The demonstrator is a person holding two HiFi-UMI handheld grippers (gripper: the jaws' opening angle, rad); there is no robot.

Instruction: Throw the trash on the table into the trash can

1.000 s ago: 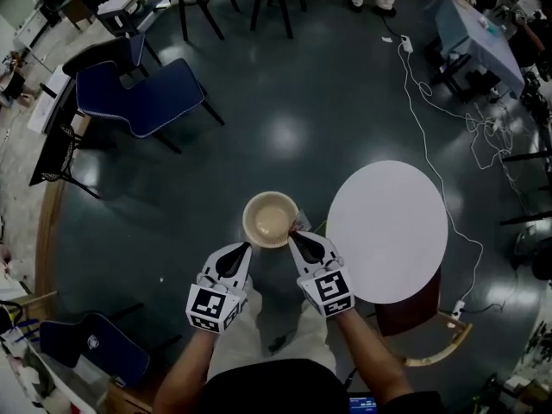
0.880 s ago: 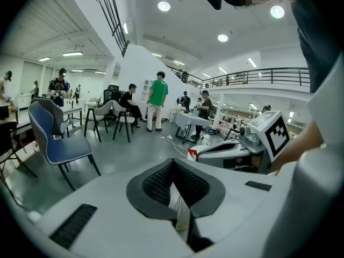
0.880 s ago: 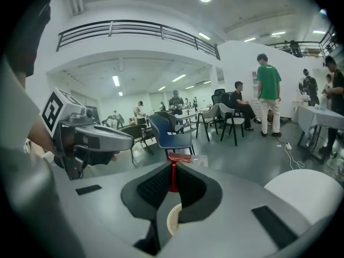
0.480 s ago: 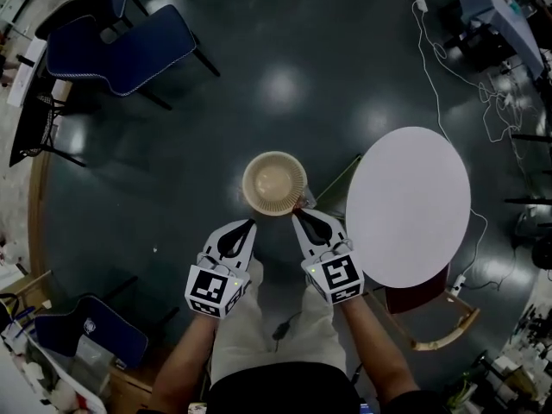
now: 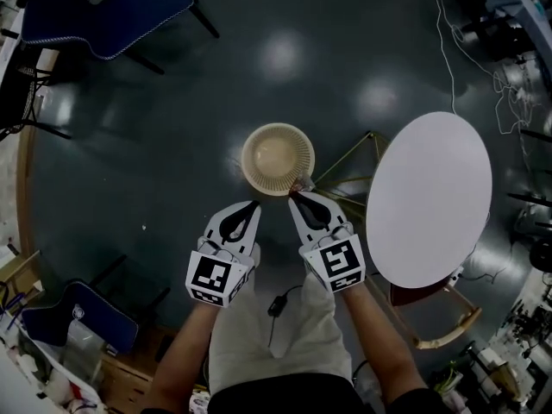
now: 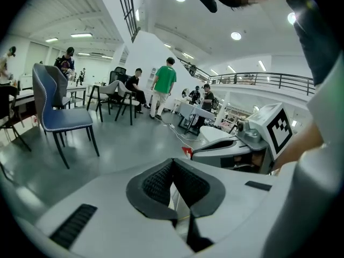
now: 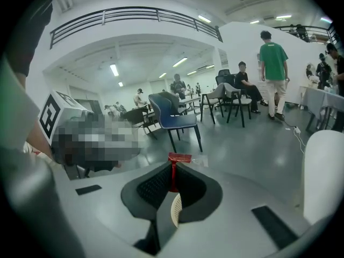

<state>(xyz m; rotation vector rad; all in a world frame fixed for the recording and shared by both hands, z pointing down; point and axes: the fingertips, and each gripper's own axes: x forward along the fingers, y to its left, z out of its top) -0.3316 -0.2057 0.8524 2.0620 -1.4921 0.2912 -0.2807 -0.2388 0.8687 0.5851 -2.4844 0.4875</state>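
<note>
Your right gripper [image 7: 173,166] pinches a red wrapper [image 7: 178,158], its strip running along the jaws and out past the tips. That is clear in the right gripper view but only a speck at the can's [image 5: 278,126] near rim in the head view. Your left gripper [image 6: 172,163] is pressed together, empty; both forearms reach forward, tips tilted down toward the can.

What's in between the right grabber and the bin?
A small red wrapper, pinched in the right gripper, near the trash can's rim. The right gripper view shows it best.
</note>
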